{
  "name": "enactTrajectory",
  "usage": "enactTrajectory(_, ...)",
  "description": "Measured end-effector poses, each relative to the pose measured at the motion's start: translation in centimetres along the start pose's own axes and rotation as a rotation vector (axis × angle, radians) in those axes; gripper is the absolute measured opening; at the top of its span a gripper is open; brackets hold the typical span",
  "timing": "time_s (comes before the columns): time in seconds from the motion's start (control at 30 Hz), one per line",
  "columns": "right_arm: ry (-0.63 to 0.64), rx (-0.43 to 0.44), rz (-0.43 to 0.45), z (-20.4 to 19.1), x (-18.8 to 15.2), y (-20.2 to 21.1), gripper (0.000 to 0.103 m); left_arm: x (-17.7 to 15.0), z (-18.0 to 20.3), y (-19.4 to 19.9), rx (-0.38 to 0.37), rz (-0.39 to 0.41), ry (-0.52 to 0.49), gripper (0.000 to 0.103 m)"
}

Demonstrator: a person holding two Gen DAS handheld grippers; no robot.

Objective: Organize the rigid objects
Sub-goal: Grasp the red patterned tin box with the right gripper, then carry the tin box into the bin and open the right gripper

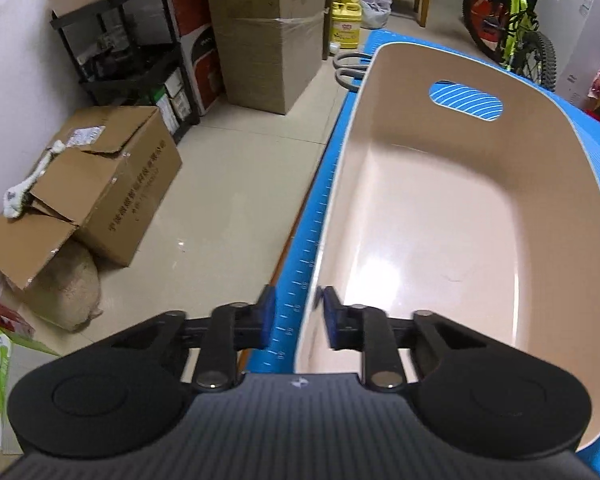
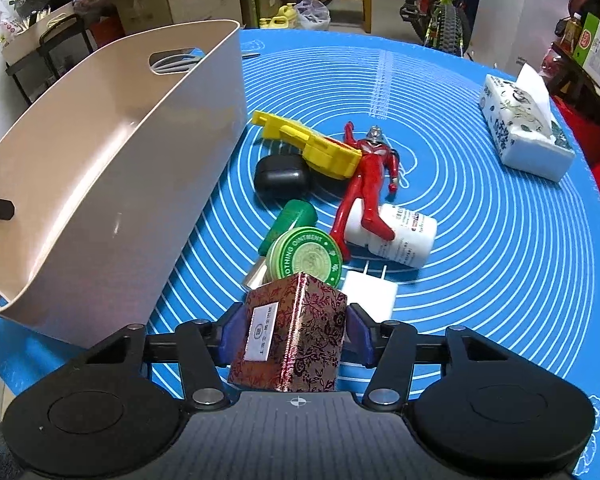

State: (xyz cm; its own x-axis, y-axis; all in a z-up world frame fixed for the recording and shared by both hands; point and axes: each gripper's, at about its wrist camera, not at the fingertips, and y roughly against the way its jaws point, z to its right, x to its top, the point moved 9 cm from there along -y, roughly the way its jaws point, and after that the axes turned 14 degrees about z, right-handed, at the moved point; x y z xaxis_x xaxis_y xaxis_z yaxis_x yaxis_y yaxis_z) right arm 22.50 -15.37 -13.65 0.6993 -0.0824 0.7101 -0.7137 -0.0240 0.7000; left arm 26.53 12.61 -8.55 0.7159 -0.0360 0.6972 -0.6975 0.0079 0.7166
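Observation:
A beige plastic bin [image 1: 440,208] stands empty on the blue mat [image 2: 480,240]; it also shows at the left of the right wrist view [image 2: 112,168]. My left gripper [image 1: 300,316] is shut on the bin's near rim, one finger inside and one outside. My right gripper [image 2: 296,332] is shut on a red-and-gold brocade box [image 2: 296,340], held above the mat. Beyond it lie a green ointment tin [image 2: 306,256], a green bottle [image 2: 292,220], a white charger [image 2: 370,294], a white bottle [image 2: 404,234], a red toy figure [image 2: 368,184], a yellow toy [image 2: 312,146] and a black case [image 2: 280,178].
A tissue pack [image 2: 524,136] lies at the mat's far right. Grey scissors [image 1: 350,68] lie behind the bin. The table's left edge drops to a floor with cardboard boxes [image 1: 92,192], a black shelf [image 1: 132,48] and a bicycle [image 1: 516,28].

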Motion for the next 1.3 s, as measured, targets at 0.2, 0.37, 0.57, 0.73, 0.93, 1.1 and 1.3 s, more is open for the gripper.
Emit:
enactTrajectory(0.2,0.022,0.008,0.033,-0.4,0.3,0.3,0.052,0.0,0.3,-0.3,-0.018,-0.009,-0.004,0.012)
enactTrajectory(0.37,0.036,0.009,0.049,-0.8,0.6,0.6,0.048,-0.1,0.2,-0.2,-0.029,-0.005,0.002,0.011)
enactTrajectory(0.57,0.046,-0.005,0.089,-0.7,1.4,1.6,0.047,-0.1,0.1,-0.2,-0.029,-0.005,0.004,0.011)
enactTrajectory(0.73,0.049,-0.023,0.13,-0.4,2.4,2.9,0.047,-0.1,0.1,-0.2,-0.029,-0.005,0.007,0.011)
enactTrajectory(0.93,0.034,-0.049,0.224,-0.2,5.0,5.2,0.047,-0.1,0.1,-0.2,-0.025,-0.005,0.003,0.011)
enactTrajectory(1.1,0.008,-0.057,0.331,-1.0,8.2,7.2,0.047,-0.1,0.1,-0.2,-0.026,-0.004,0.002,0.011)
enactTrajectory(1.3,0.006,-0.01,0.426,-3.9,11.7,8.3,0.047,-0.1,0.2,-0.2,-0.024,-0.006,0.006,0.011)
